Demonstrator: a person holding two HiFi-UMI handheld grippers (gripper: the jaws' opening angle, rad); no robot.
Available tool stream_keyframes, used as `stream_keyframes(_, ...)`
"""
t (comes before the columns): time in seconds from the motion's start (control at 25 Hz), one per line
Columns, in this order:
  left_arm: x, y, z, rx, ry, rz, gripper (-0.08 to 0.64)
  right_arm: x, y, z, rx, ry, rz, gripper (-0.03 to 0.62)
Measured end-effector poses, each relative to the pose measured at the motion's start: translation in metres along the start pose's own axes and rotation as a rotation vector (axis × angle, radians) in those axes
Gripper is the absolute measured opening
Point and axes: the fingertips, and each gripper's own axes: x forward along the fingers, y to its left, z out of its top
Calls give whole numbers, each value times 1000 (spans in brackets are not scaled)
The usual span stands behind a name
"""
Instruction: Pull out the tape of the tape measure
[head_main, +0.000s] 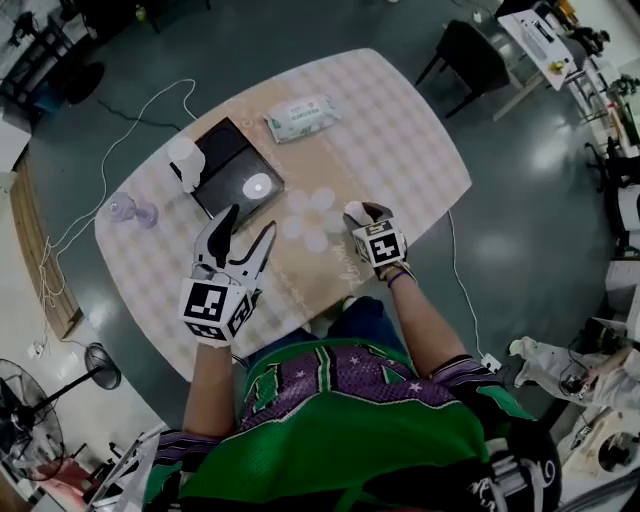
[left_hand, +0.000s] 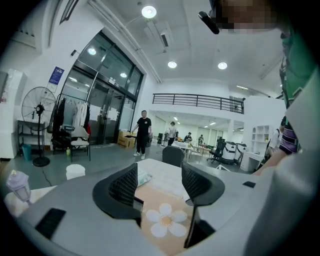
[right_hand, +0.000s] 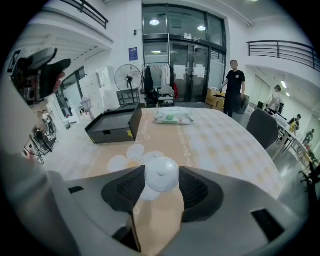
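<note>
A small round white tape measure (right_hand: 161, 173) sits between the dark pads of my right gripper (right_hand: 161, 184), which is shut on it and holds it above the table. No tape shows outside its case. In the head view my right gripper (head_main: 362, 216) hangs over the near middle of the checked table (head_main: 400, 140), and it hides most of the tape measure. My left gripper (head_main: 250, 224) is to its left, over the table's near side. In the left gripper view it (left_hand: 159, 174) stands open with nothing between its pads, only the flower print below.
A black box (head_main: 232, 160) with a white disc (head_main: 258, 185) on its lid lies left of centre. A pack of wipes (head_main: 302, 117) lies beyond it. A white object (head_main: 186, 160) and a clear cup (head_main: 125, 208) stand near the left edge. A dark chair (head_main: 470, 55) is at the far side.
</note>
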Motion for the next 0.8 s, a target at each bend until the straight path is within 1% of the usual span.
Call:
stream_keyframes(0.16,7,-4,10,16,-20,17,291,-22,2,28,-35,-66,57,218)
stream_keyframes(0.28,9,-15,25,27,-46,43,291,-47,0,49,-61,-107,135,218)
stream_keyframes(0.36,13,-24,36,28,-61,57,291,-69,-5,65,-62,-143,176,219)
stream_keyframes(0.52,22,-46,57,45,-74,76,292,-116,-23,99,-64,-234,210,219)
stream_keyframes(0.68,30,-74,78,84,-81,85,291,-166,-39,129,-73,-324,241,219)
stream_keyframes(0.8,34,-93,90,113,-84,91,291,-197,-48,146,-80,-372,277,219)
